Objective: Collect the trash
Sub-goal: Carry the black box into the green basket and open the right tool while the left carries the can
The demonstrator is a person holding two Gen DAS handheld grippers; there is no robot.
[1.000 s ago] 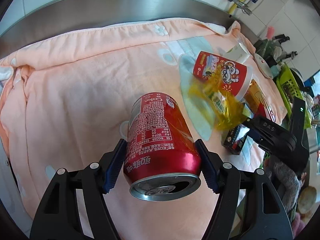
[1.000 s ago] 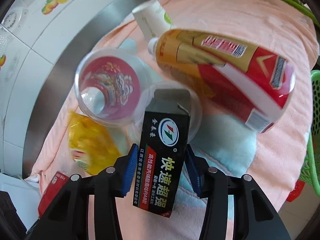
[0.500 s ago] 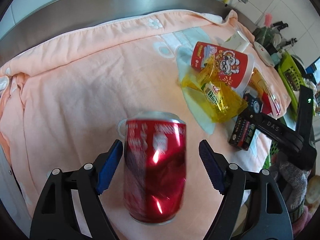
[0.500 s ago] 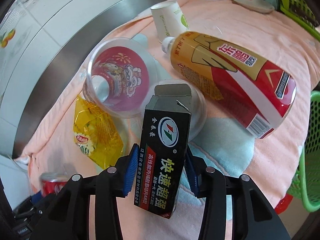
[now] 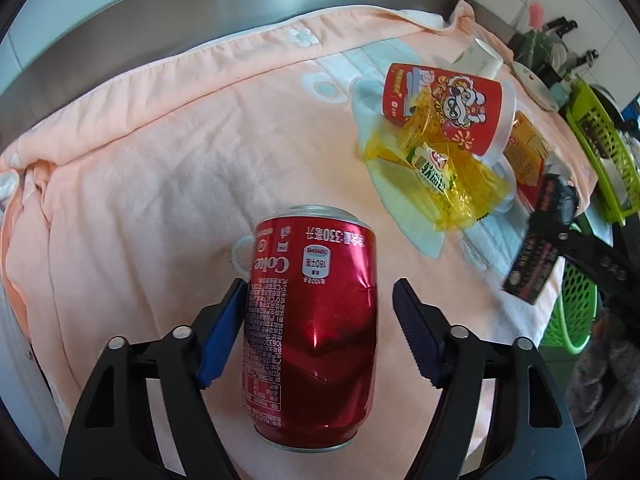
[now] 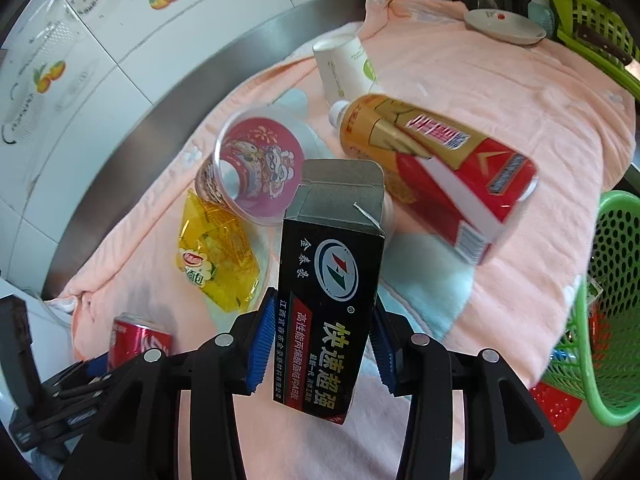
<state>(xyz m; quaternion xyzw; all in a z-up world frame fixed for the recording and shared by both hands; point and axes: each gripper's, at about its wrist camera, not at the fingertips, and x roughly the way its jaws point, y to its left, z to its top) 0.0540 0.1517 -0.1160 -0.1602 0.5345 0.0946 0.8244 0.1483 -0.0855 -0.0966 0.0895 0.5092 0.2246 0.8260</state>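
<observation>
Your left gripper (image 5: 320,320) is closing around the red can (image 5: 312,332), its right pad not yet touching; the can is lying on the peach towel (image 5: 140,160), long axis running away from you, base toward you. Your right gripper (image 6: 318,340) is clamping the black carton (image 6: 326,308), which is standing nearly upright, open flap pointing up.

surface: steel counter (image 5: 168,12) | directly on it: peach towel (image 5: 168,152)
</observation>
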